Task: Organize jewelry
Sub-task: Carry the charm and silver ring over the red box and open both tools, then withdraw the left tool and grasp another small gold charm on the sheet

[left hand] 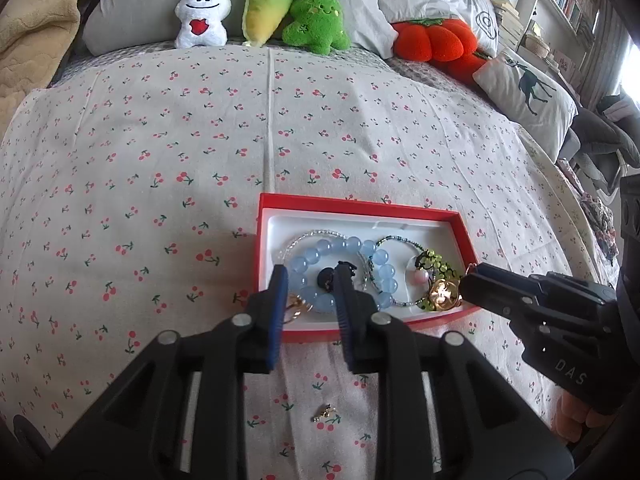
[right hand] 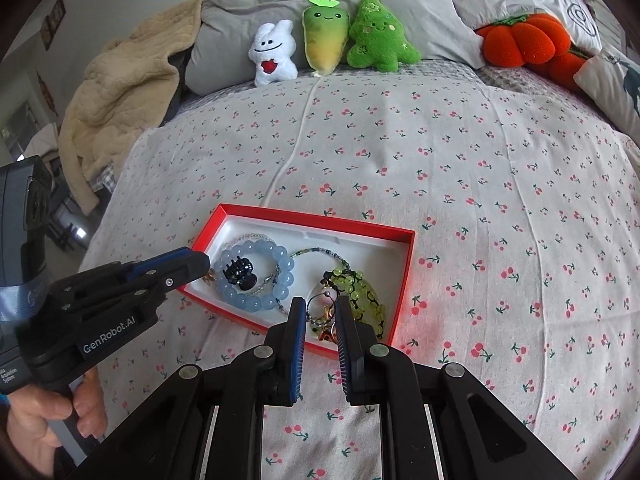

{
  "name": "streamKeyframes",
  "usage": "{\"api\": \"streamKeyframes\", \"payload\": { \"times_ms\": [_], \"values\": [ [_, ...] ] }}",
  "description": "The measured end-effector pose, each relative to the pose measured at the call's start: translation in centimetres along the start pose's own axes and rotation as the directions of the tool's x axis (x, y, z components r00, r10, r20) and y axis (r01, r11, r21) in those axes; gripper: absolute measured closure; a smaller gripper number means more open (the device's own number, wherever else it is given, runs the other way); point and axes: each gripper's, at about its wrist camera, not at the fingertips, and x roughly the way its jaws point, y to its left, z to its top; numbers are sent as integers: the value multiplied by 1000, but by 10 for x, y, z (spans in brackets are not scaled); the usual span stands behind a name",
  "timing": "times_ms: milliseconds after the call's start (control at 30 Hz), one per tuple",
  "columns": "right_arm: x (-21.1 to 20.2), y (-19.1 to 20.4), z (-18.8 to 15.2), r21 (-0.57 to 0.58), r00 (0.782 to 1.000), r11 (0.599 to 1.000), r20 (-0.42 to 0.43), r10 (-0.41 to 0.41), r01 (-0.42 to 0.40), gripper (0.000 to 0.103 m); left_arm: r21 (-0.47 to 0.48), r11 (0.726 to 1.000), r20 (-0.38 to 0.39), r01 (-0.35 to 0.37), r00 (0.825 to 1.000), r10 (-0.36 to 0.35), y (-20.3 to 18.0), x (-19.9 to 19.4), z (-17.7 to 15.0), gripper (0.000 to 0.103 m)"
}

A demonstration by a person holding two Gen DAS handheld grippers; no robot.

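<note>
Partly hidden | gold ring (left hand: 297, 305) behind left gripper (left hand: 310, 280) | red tray (left hand: 360, 204)

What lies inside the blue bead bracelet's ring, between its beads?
A small black hair claw sits inside the blue bracelet in the red box; the right wrist view shows it clearest.

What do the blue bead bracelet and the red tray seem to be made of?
Blue bead bracelet: probably glass or polished stone, since its beads look translucent and glossy. Red tray: likely cardboard, with thin, matte, sharp-cornered walls; its white liner looks like moulded plastic.
</note>
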Motion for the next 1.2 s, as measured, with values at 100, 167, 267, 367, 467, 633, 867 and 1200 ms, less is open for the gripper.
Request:
{"api": "streamKeyframes", "payload": {
  "times_ms": [100,167,267,367,467,633,867,1200],
  "values": [
    [3,0,2,0,1000,1000,-3,-4,4,88,6,1000,9,-11,1000,11,-1,-4,0,55],
    [5,1,3,0,1000,1000,-5,-6,6,88,13,1000,7,-16,1000,16,-1,-8,-1,54],
    [8,3,4,1,1000,1000,-6,-7,7,88,27,999,11,-27,1000,27,0,-15,-4,46],
    [10,6,5,-1,1000,1000,-7,-13,13,87,36,999,7,-38,999,38,4,-21,-10,39],
    [11,8,5,-4,1000,1000,-6,-13,13,87,36,998,-6,-48,999,48,8,-23,-15,39],
    [11,7,6,10,999,999,-13,-41,41,86,57,996,-28,-68,997,69,8,-25,-22,26],
    [0,2,2,20,999,999,-33,-42,42,81,58,994,-85,-98,991,103,13,-26,-39,24],
    [-35,1,-21,-26,999,999,9,-39,39,30,71,994,-188,-89,977,101,13,-20,-67,24]
  ]
}}
